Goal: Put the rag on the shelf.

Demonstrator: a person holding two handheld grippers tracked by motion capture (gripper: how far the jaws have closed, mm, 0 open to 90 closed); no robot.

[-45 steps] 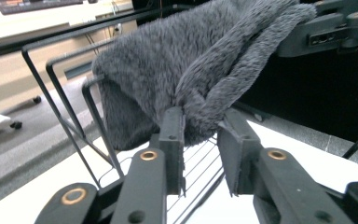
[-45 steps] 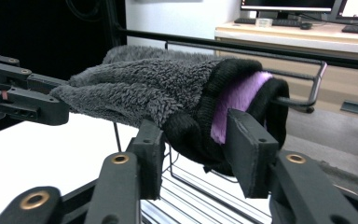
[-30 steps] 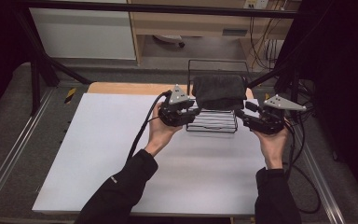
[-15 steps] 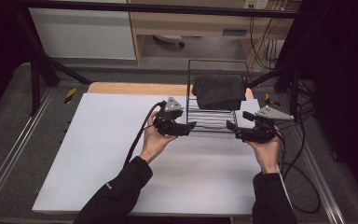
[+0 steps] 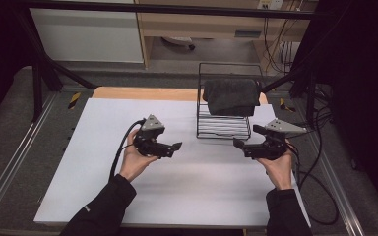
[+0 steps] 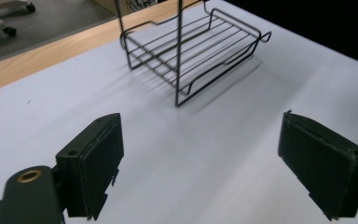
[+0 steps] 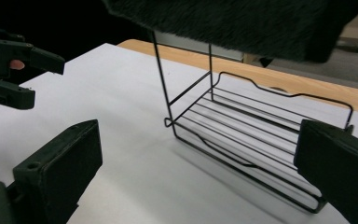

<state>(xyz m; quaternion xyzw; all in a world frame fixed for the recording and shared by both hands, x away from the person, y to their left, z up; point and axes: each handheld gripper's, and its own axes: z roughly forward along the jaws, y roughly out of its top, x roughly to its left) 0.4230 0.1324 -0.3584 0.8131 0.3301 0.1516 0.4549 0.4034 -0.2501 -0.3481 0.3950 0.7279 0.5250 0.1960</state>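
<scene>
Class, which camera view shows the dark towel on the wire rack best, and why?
The high view: the whole dark towel shows draped over the top of the wire rack. The right gripper view catches its fuzzy underside along the top edge. The left gripper view shows the rack's lower shelf.

Black sleeves (image 5: 103,209) cover both forearms; each black two-jaw gripper carries a grey triangular plate (image 5: 152,122) and black cable (image 5: 120,152).

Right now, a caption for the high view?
Two open grippers, left and right, flank black wire rack draped with dark grey towel.
</scene>
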